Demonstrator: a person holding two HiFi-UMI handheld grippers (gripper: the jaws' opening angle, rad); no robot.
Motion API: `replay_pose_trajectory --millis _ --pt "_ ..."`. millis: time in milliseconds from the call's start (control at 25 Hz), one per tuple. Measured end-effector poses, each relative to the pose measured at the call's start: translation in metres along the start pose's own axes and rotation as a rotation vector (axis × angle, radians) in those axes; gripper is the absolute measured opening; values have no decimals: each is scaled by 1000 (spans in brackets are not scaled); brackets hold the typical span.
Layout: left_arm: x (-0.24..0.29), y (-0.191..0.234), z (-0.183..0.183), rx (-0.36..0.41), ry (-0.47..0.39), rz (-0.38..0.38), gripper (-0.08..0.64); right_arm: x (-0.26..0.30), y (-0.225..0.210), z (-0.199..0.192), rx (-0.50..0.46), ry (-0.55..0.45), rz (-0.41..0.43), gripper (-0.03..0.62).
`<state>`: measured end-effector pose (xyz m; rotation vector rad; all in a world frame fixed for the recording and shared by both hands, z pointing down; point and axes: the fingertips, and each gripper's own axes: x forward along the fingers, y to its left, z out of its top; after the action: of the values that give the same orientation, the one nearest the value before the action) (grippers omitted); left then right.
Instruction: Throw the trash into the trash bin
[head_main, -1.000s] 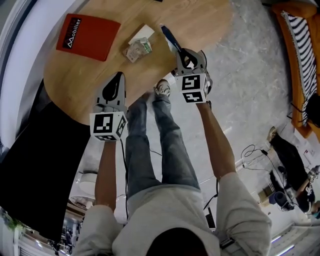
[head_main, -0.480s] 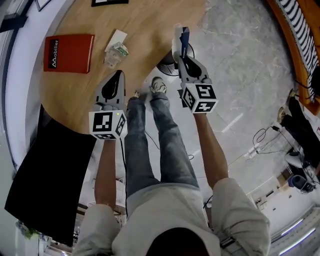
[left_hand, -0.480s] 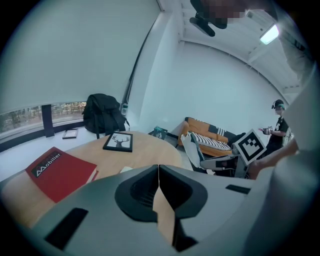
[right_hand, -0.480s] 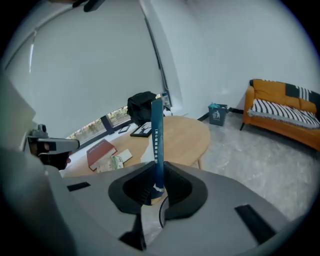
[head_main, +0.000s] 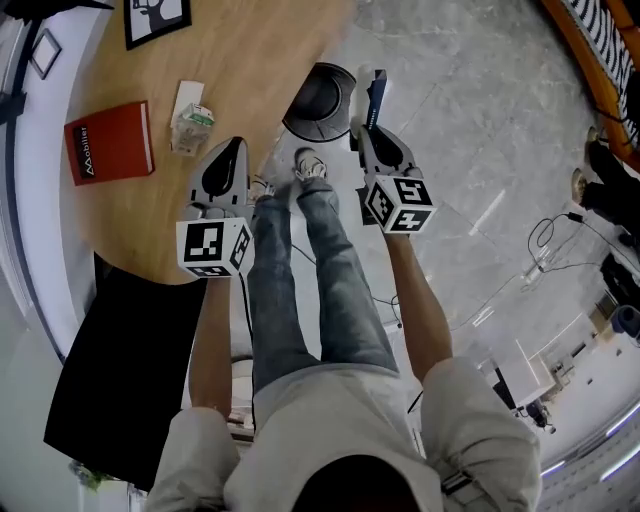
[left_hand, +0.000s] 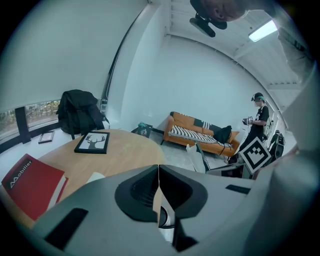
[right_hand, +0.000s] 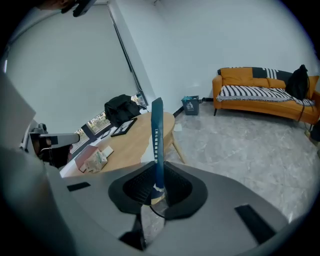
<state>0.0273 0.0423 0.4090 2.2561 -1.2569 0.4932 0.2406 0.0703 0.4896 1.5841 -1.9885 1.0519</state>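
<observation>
Ok so the right claw (head_main: 368, 135) is clamped narrow on a long flat blue wrapper (head_main: 375, 95). In the right gripper view the strip (right_hand: 157, 140) pokes straight out between the jaws, edge-on, with its long axis running the same way the claw points.

The thing that matters is where the trash bin (head_main: 320, 100) sits. It's the dark round one on the floor right at the table (head_main: 260, 60) edge. From the head view it's just to the left of the wrapper's far end, close beside it but not under it. I'd say the wrapper isn't over the opening yet, so letting go now would probably drop it on the floor next to the rim. The right hand is clearly the nearer one. My guess is a short slide toward the bin, then open up.

The left claw (head_main: 232, 150) is closed with nothing in it; its own view shows the jaws (left_hand: 158, 170) pressed together. It hovers over the near table edge. On the table there's a crushed carton (head_main: 193, 125) up and left of that claw, next to a white paper slip (head_main: 188, 95) and a red book (head_main: 108, 142). That carton looks like the next bit of trash, and the left hand is closer to it.
</observation>
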Motion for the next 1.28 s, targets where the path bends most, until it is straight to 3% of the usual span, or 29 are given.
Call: replay_pose_trajectory --millis 320,680,720,760,800,1000,1160,1280 --pt "15 -13 -7 11 31 -27 21 25 -27 -54 83 128 -36 64" --pt "15 -4 -23 -8 62 -7 21 92 -40 -133 224 414 -47 72" --pt "14 -3 -24 -10 64 -6 21 99 -37 -140 236 447 -26 140" --pt "14 -3 -24 -11 66 -5 21 106 -34 -147 250 481 -1 297" --pt "13 -1 -24 -10 66 -4 21 112 -33 -153 266 513 11 314" --pt "12 6 -21 -6 61 4 21 116 -44 -157 245 535 -30 302" --pt "13 8 -22 -16 62 11 21 110 -44 -147 149 509 -34 225" --pt "12 6 -20 -18 56 9 21 105 -41 -134 96 460 -29 121"
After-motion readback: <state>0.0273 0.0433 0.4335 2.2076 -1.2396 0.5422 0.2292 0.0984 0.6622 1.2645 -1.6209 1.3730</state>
